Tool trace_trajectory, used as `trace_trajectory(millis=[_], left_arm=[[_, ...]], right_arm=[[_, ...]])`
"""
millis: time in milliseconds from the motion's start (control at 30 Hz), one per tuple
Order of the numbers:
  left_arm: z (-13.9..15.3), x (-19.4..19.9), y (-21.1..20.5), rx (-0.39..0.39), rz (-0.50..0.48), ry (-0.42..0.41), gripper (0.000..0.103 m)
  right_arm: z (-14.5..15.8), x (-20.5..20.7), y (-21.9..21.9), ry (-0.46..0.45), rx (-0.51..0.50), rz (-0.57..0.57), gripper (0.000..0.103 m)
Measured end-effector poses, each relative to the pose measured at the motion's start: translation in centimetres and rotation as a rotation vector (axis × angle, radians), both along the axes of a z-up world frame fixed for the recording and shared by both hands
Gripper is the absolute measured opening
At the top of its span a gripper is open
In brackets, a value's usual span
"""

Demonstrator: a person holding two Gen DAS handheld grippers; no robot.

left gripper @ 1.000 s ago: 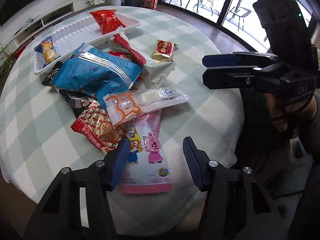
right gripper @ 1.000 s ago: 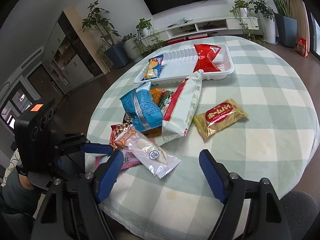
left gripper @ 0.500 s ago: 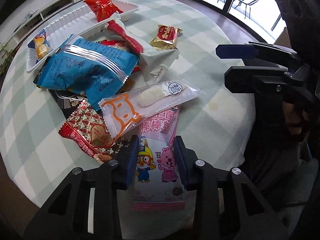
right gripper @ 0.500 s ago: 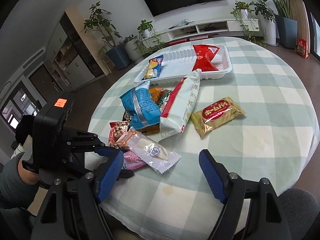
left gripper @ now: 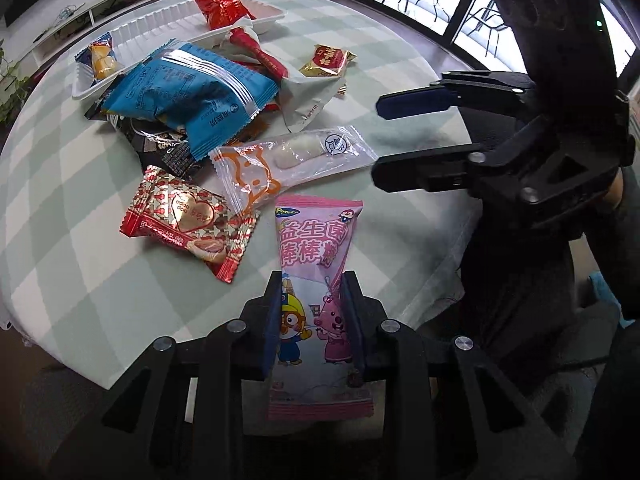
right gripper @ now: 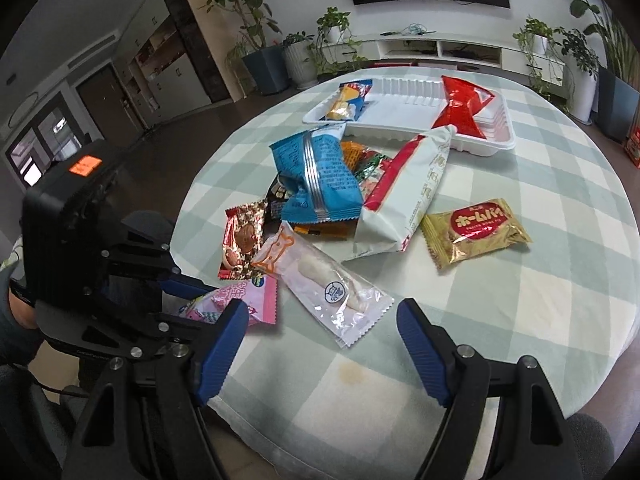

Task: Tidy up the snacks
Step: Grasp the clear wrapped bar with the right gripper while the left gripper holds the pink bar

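My left gripper [left gripper: 312, 322] is shut on a pink cartoon snack packet [left gripper: 316, 272] and holds it at the near edge of the round table; the packet also shows in the right wrist view [right gripper: 244, 300]. My right gripper [right gripper: 320, 354] is open and empty above the table edge, near a clear packet with an orange bear print [right gripper: 320, 280]. A pile of snacks lies mid-table: a blue packet [left gripper: 192, 96], a red heart packet [left gripper: 188, 220], a white-and-red bag [right gripper: 408, 196] and a gold packet [right gripper: 476, 232]. A white tray [right gripper: 404, 100] at the far side holds a red packet [right gripper: 460, 108] and a small blue-orange packet [right gripper: 348, 100].
The table has a green-and-white checked cloth [right gripper: 540, 300]. My right gripper also shows in the left wrist view [left gripper: 404, 136], at the right of the pile. Potted plants and a low TV shelf [right gripper: 440, 48] stand beyond the table.
My left gripper has closed on the pink packet and drawn it back toward the table edge, out from under the clear packet. My right gripper has stayed open, almost still.
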State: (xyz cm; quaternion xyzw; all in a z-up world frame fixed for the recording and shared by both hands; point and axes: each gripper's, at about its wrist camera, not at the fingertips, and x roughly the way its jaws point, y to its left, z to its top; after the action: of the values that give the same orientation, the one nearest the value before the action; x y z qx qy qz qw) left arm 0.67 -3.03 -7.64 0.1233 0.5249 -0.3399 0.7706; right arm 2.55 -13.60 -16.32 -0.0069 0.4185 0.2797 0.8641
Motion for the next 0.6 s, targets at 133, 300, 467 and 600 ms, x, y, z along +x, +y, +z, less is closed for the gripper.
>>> trace_trajectory(millis=[133,300,467,600], left_arm=[[0.0,-0.8,1.7,-0.038,0.025,0.024,0.026],[0.4,-1.5,4.1,-0.108,0.078,0.036,0.026],[0.4,-1.9,5.5,-0.156,0.118,0.040,0.026],[0.2,-1.9,6.7,-0.187,0.154,0.041,0.026]], right_arm=[[-0.3,1.1,1.5,-0.001,-0.076,0.089,0.073],[-0.3,2.7,2.6,-0.004,-0.157,0.176,0.072],[-1.3,3.7,5.1,0.008,-0.278,0.309,0.068],[-2.3,4.5,6.4,0.018,-0.337,0.375,0.068]])
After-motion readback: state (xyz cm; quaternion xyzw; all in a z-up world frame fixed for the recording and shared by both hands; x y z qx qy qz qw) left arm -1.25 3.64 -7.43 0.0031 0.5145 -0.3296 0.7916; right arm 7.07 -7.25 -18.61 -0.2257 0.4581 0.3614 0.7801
